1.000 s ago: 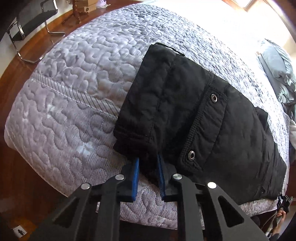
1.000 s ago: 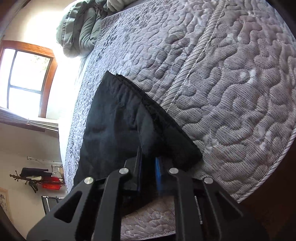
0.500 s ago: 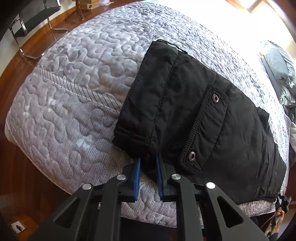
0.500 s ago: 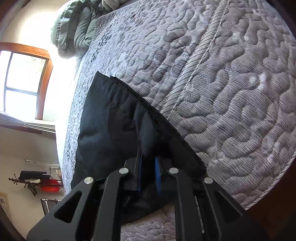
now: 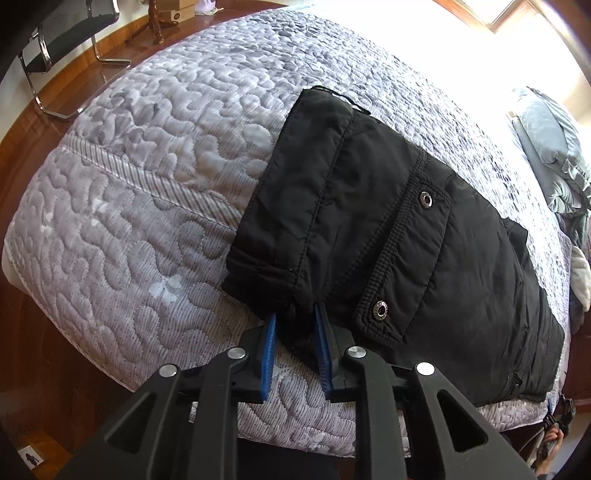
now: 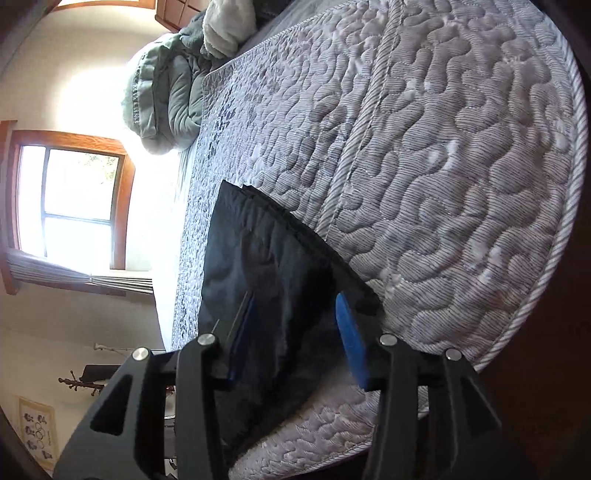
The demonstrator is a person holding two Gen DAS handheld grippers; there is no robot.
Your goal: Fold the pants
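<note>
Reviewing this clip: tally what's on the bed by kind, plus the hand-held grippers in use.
Black pants: 1
Grey-green comforter: 1
White fleece blanket: 1
Hand-held grippers: 2, left hand-held gripper and right hand-held gripper, both opening
Total: 5

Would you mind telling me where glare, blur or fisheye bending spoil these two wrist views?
Left wrist view: sunlight blows out the far top right of the quilted bed, whose edges bow strongly; the black pants stay sharp. Right wrist view: the window and the wall beside it are overexposed, and the pants look dim and slightly soft.
</note>
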